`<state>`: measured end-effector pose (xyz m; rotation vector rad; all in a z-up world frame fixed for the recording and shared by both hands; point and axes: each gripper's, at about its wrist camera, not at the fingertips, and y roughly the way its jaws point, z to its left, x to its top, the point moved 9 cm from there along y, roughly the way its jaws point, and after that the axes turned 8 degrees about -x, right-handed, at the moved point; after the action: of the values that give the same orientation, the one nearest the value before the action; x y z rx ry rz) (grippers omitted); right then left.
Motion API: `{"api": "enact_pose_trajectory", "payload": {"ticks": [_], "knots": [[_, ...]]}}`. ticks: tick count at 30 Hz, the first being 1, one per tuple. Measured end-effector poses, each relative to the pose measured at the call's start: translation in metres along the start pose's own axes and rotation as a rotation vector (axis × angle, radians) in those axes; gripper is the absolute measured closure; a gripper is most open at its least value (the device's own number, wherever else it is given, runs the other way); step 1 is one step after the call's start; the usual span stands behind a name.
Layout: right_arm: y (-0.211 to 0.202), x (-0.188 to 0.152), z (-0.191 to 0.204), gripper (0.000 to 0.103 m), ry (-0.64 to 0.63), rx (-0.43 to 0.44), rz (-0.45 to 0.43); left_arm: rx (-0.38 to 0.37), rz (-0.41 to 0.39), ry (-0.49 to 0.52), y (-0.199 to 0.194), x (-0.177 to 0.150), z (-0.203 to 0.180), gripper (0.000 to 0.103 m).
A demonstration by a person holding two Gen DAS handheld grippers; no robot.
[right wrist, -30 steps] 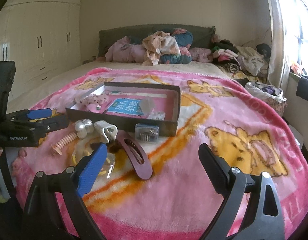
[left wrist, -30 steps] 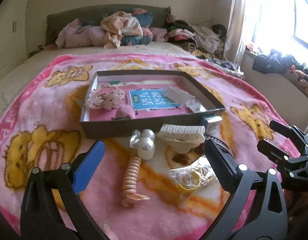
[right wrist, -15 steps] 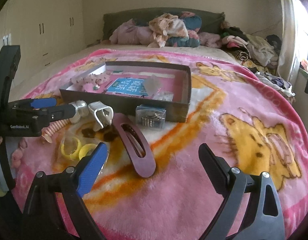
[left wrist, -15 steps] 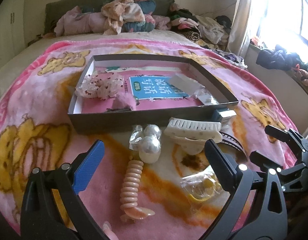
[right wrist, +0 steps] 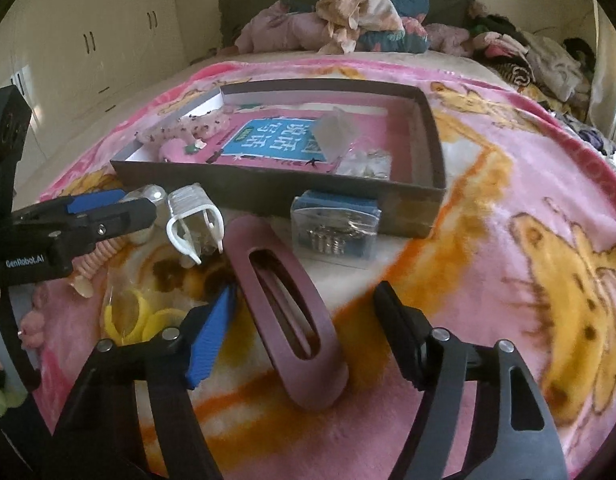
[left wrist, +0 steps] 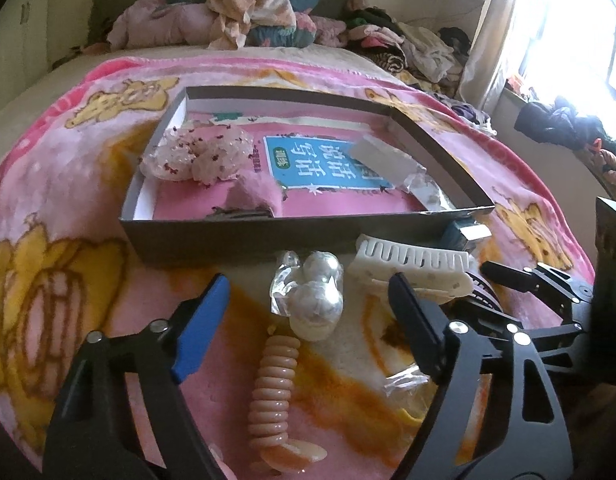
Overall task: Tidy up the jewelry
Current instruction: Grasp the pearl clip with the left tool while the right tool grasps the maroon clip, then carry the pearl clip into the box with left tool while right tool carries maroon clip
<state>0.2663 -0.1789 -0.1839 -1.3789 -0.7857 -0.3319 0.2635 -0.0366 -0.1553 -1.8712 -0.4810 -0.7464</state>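
Note:
A shallow dark box [left wrist: 236,236] [right wrist: 268,184] lies on the pink blanket and holds a lace scrunchie [left wrist: 196,156], a blue card and small packets. In front of it lie a bagged pearl piece [left wrist: 313,300], a peach spiral hair tie [left wrist: 274,384], a white claw clip [left wrist: 411,268] [right wrist: 194,220], a mauve oval clip [right wrist: 286,308], a clear case of small metal pieces [right wrist: 333,228] and bagged yellow rings [right wrist: 148,320]. My left gripper [left wrist: 304,316] is open, straddling the pearl piece and spiral tie. My right gripper [right wrist: 308,332] is open, straddling the mauve clip.
The bed's pink bear blanket [right wrist: 527,264] spreads all around. Piles of clothes [left wrist: 260,12] lie at the headboard and along the window side [left wrist: 419,48]. White wardrobes [right wrist: 88,52] stand at the left.
Both grippers have moved forward and down toward the items in front of the box. The left now straddles the pearl piece, the right the mauve clip. Both stay open.

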Motion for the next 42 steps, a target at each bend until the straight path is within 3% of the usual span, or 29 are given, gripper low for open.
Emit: {"api": "enact_pose_trajectory", "payload": {"ticks": [3,6,8,10,12,22,42], "knots": [[0.000,0.000,0.002,0.052,-0.007,0.011,-0.002,0.013,0.014,0.008,0.005,-0.001,0.002,0.041],[-0.004,-0.002,0.002,0.072,-0.007,0.026,-0.005,0.017,0.020,0.006,0.008,-0.002,0.001,0.056],[-0.007,-0.004,0.002,0.078,-0.015,0.023,-0.011,0.012,0.022,0.022,0.008,-0.003,-0.003,0.063],[-0.011,-0.005,0.002,0.084,-0.022,0.015,-0.018,0.014,0.023,0.040,0.008,-0.003,-0.006,0.078],[-0.016,-0.007,0.002,0.092,-0.021,0.006,-0.027,0.012,0.023,0.044,0.007,-0.003,-0.006,0.078],[-0.054,-0.006,-0.005,0.092,-0.007,-0.019,-0.118,-0.007,-0.036,0.053,-0.017,0.004,-0.016,0.078],[-0.083,0.033,0.024,0.092,-0.052,-0.013,-0.178,-0.011,-0.151,0.046,-0.059,0.032,-0.008,0.078]]}}
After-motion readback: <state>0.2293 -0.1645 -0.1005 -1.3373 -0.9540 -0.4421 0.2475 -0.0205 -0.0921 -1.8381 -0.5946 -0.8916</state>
